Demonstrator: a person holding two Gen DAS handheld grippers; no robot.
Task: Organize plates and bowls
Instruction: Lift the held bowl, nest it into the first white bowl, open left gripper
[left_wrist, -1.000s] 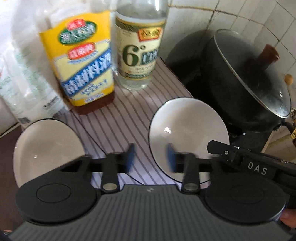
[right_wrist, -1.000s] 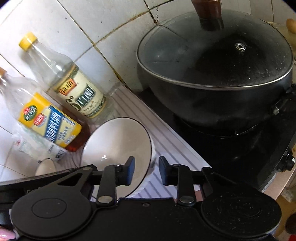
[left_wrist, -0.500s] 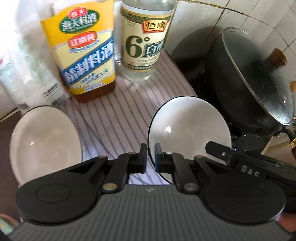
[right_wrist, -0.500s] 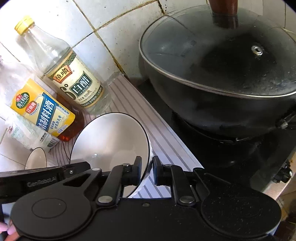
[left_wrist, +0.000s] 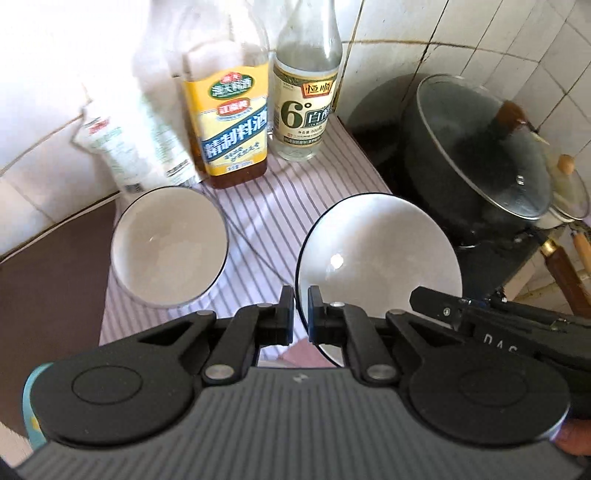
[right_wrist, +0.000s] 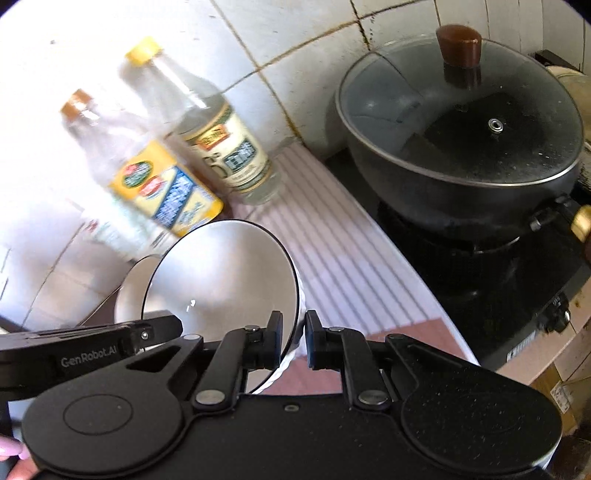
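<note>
Bowl rim, near side, hidden behind my fingers: the black-rimmed white ceramic bowl is pinched by my left gripper and right gripper, apparently lifted. The smaller white bowl on the striped cloth now sits farther off than a second ago.

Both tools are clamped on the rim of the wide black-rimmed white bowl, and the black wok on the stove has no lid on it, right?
Not quite. The black wok does have a lid: a glass lid with a brown knob covers it, clear in the right wrist view. The rest holds: the left tool and right tool each grip the rim of the wide black-rimmed white bowl.
</note>
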